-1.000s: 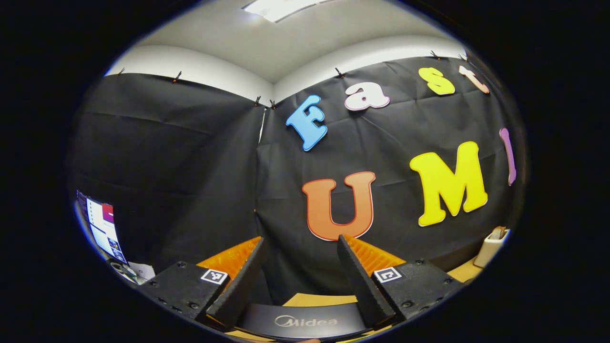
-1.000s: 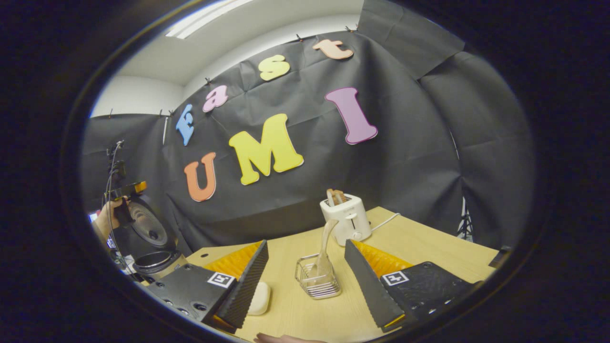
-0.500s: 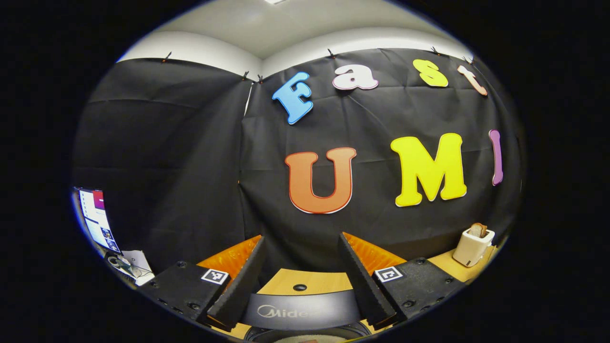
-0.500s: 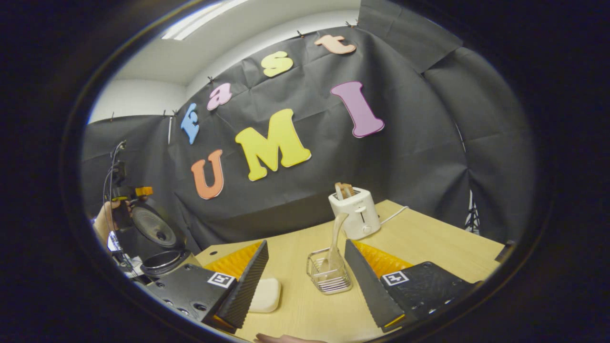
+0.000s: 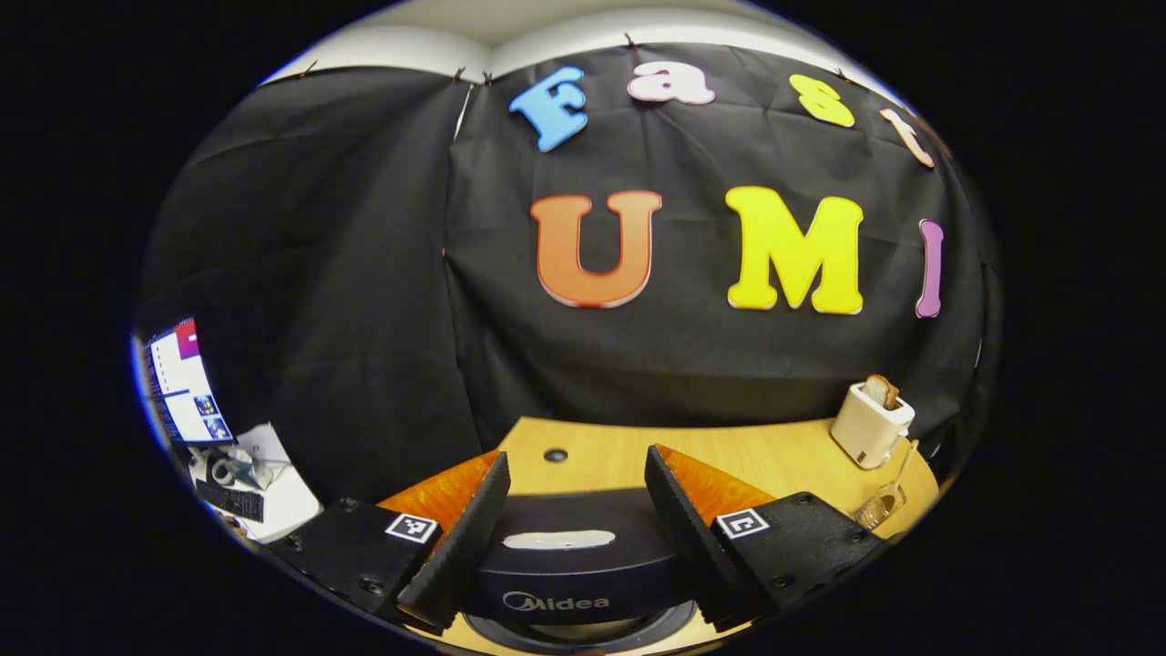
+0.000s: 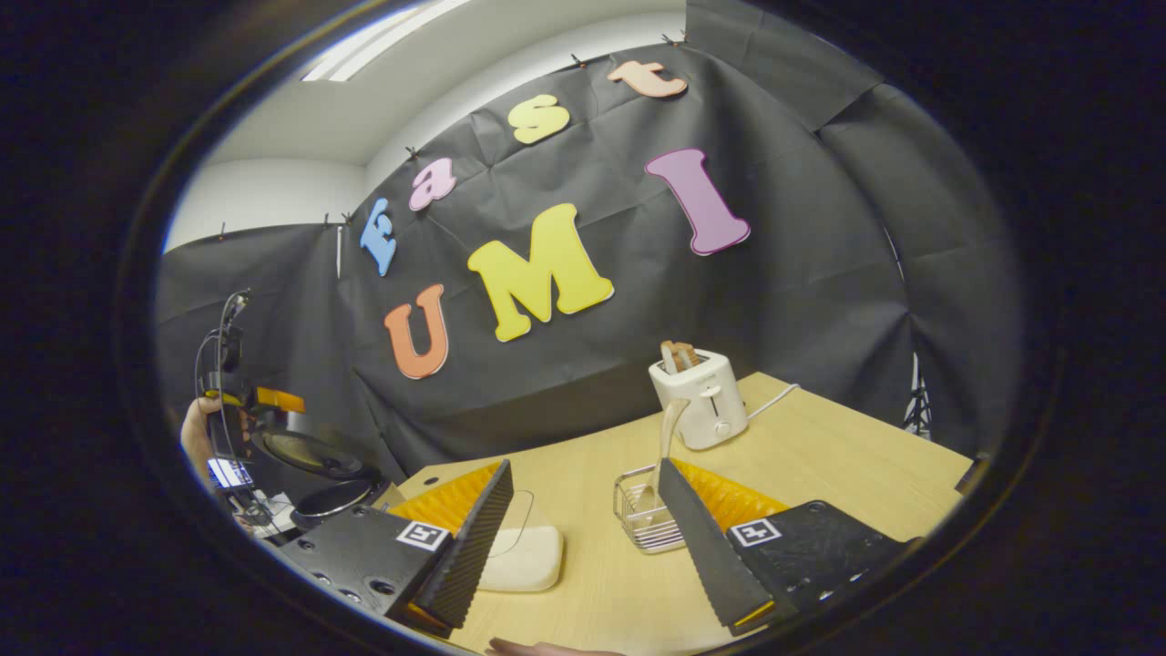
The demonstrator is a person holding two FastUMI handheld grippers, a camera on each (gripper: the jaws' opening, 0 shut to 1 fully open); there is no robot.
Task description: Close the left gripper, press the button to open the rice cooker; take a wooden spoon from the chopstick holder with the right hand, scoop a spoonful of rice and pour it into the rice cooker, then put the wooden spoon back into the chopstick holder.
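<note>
Since a second ago the left gripper (image 5: 576, 497) has tipped downward, so its view takes in more of the light wooden table (image 5: 765, 451), while the black rice cooker lid (image 6: 305, 446) has swung from upright toward flat in the right gripper view. Far left in the left gripper view a lit screen (image 5: 182, 383) stands beyond the black cloth wall, with a cluttered white surface below it. The black rice cooker (image 5: 569, 565) with its white oval button sits directly between and below the left gripper's fingers, which stand well apart and grip nothing. In the right gripper view a hand (image 6: 194, 435) holds that left gripper at the far left, above the cooker. Moving right, a white lidded box (image 6: 524, 551) lies on the table just beside the right gripper's left finger. The right gripper (image 6: 583, 533) hangs spread wide with nothing between its fingers. Just behind its right finger stands the wire chopstick holder (image 6: 642, 510) with the pale wooden spoon (image 6: 669, 428) upright in it. Farther right stands a white toaster (image 6: 701, 396) holding bread, its cord trailing over the table.
</note>
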